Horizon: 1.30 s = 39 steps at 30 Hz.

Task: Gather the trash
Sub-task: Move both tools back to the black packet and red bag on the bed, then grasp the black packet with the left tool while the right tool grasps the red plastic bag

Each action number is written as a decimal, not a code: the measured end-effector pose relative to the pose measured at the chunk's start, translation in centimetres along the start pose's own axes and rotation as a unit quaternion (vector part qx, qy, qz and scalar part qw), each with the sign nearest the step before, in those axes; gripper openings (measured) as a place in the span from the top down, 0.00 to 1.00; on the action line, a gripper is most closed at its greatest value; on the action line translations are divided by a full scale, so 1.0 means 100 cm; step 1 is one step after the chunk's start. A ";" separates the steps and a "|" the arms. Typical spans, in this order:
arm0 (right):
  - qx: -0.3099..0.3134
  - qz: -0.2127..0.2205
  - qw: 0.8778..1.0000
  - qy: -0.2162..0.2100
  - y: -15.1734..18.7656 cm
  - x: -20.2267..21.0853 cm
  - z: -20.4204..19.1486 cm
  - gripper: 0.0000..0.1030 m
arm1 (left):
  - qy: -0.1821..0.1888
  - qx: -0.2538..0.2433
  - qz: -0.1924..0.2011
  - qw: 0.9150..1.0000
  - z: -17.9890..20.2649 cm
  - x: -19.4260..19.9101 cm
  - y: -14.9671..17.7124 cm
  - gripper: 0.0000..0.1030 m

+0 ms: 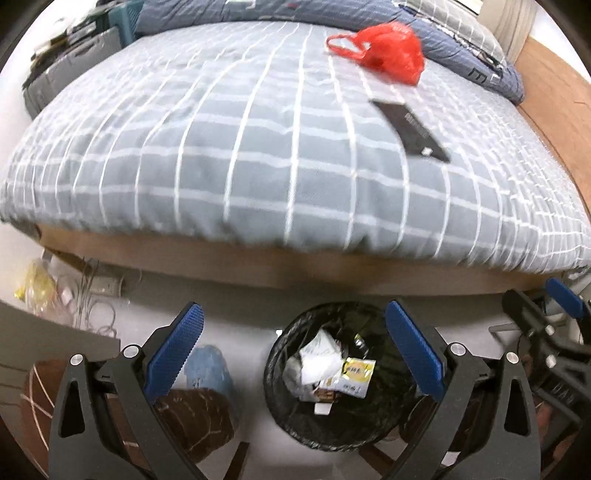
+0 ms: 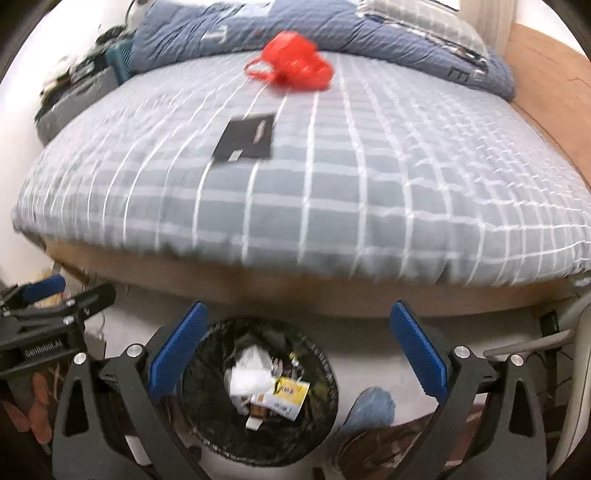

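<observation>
A red plastic bag lies at the far side of the bed; it also shows in the right wrist view. A flat black packet lies on the checked sheet nearer me, also in the right wrist view. A black-lined trash bin stands on the floor below both grippers, holding white paper and a yellow wrapper; it also shows in the right wrist view. My left gripper is open and empty above the bin. My right gripper is open and empty above it too.
The bed with a grey checked sheet fills the view, with a blue duvet and pillow at the far end. A wooden frame runs along the right. Cables and a yellow wrapper lie on the floor at left.
</observation>
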State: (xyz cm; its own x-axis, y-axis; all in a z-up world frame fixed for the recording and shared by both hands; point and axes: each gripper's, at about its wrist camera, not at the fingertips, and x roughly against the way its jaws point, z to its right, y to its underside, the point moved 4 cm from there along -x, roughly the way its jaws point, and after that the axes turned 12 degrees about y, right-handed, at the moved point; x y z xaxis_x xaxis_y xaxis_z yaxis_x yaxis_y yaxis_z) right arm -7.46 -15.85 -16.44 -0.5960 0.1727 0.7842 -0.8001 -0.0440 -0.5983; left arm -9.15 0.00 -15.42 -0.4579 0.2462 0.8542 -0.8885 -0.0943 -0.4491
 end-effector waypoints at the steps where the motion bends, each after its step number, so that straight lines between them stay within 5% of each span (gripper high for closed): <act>1: -0.004 0.006 1.000 0.002 -0.007 0.001 0.005 0.07 | 0.001 -0.003 0.003 1.000 0.004 0.000 -0.005 0.06; 17: -0.026 0.063 0.996 0.054 -0.117 -0.021 0.059 0.07 | 0.017 -0.043 0.027 0.999 0.066 -0.041 -0.128 0.06; 32: -0.029 0.040 0.997 0.053 -0.149 -0.083 0.071 0.07 | 0.019 -0.054 -0.004 0.998 0.090 -0.118 -0.163 0.06; 36: -0.023 0.034 0.998 0.052 -0.149 -0.092 0.067 0.07 | 0.008 -0.061 -0.015 0.998 0.092 -0.130 -0.159 0.13; 39: -0.023 0.033 0.998 0.052 -0.149 -0.096 0.066 0.07 | -0.001 -0.071 -0.017 0.997 0.095 -0.130 -0.156 0.31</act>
State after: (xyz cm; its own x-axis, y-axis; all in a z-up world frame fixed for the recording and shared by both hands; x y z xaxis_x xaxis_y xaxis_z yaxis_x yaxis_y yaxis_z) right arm 9.72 -23.35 -13.94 -0.6351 0.2727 0.7227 -0.7539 -0.0149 -0.6569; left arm 10.41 -10.86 -17.02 -0.4279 0.2450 0.8700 -0.8904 0.0509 -0.4523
